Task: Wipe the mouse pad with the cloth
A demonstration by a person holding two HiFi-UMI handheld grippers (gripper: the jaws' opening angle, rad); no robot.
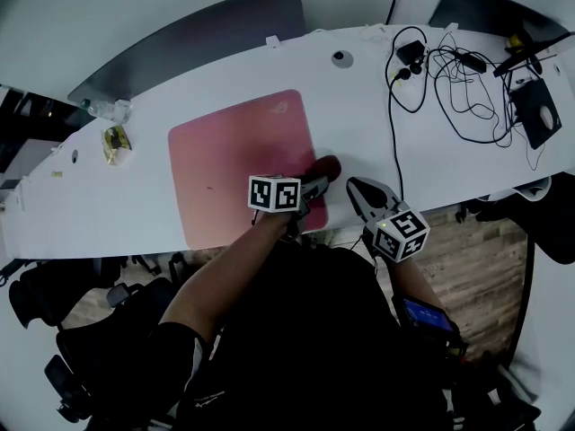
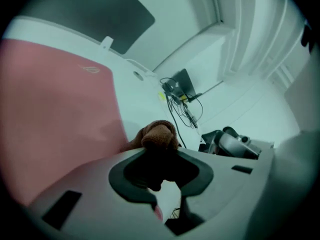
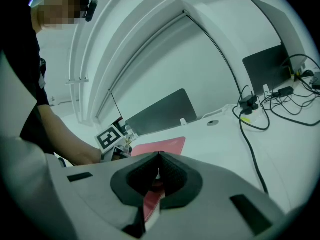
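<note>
The pink mouse pad (image 1: 235,164) lies flat in the middle of the white table (image 1: 135,223). My left gripper (image 1: 316,180) is at the pad's near right corner, shut on a bunched dark red-brown cloth (image 1: 327,166) that rests at the pad's right edge. In the left gripper view the cloth (image 2: 159,135) sticks out of the jaws, with the pad (image 2: 55,114) stretching away to the left. My right gripper (image 1: 361,190) hovers over the table's near edge, right of the pad. In its own view the right gripper (image 3: 159,155) is shut on nothing, fingertips meeting, the pad (image 3: 169,145) beyond.
Tangled black cables with a power adapter (image 1: 449,65) lie at the back right, beside a black pad with a mouse (image 1: 539,115). A cable hole (image 1: 341,58) is behind the pink pad, and a small gold object (image 1: 115,142) at the left. A grey divider panel (image 1: 207,30) backs the table.
</note>
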